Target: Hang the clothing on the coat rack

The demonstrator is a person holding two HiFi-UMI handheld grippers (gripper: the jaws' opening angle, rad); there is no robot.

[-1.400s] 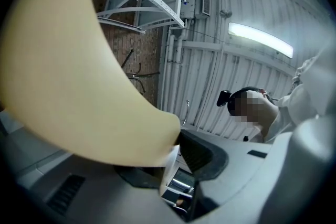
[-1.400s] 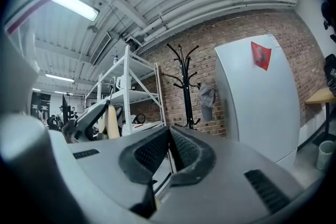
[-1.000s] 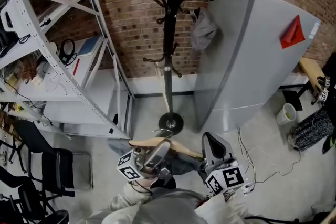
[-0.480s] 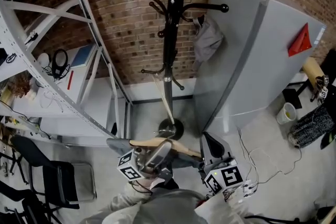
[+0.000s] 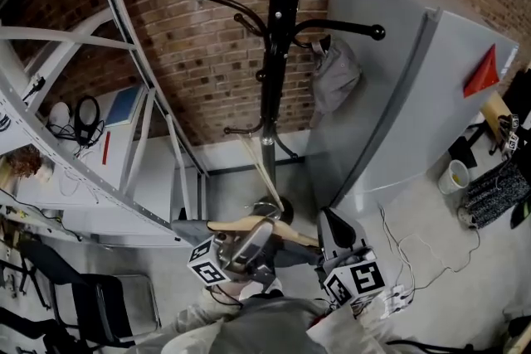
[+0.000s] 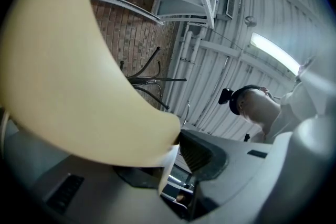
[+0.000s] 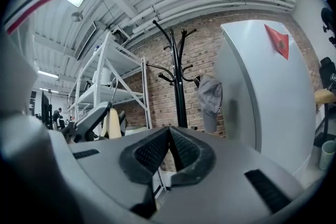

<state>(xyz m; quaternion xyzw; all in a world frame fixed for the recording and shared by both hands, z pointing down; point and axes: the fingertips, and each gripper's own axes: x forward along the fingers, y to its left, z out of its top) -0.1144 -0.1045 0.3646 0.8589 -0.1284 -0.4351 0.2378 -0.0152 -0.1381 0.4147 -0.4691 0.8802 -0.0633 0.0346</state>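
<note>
While the coat rack [image 5: 278, 54] looms larger than a second ago — approach under way — the left gripper [image 5: 247, 243] stays clamped on the wooden hanger [image 5: 249, 225], clothing [image 5: 286, 254] draped beneath it, well short of the hooks; right gripper [image 5: 334, 230] pressed together, empty.

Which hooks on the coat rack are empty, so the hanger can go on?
The coat rack has its long left arm bare, with only open brick wall between it and the white shelving. The low left hook is bare too. The right side is crowded: a grey cap hangs beside the long right arm, close to the grey cabinet.
</note>
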